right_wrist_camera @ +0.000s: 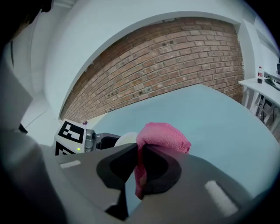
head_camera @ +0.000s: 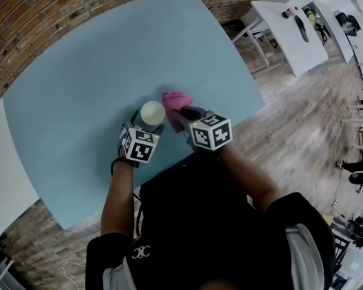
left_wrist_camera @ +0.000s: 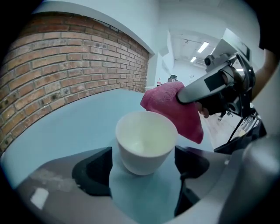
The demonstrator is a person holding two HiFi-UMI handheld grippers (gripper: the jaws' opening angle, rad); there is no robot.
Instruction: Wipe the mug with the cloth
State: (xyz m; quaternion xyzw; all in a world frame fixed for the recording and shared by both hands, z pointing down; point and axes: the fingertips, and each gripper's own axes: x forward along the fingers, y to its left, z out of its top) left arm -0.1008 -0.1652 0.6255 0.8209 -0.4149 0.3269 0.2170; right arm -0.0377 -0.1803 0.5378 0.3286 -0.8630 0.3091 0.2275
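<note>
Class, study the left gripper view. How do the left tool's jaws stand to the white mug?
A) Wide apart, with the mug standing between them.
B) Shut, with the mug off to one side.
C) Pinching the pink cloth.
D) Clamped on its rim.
A: the left tool has its jaws wide on either side of the mug, not pressing it; the cloth is pinched in the right tool.

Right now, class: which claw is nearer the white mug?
Left. The left claw stands open with the mug between its jaws, not gripped; the right claw, shut on the pink cloth, sits just beside it.
</note>
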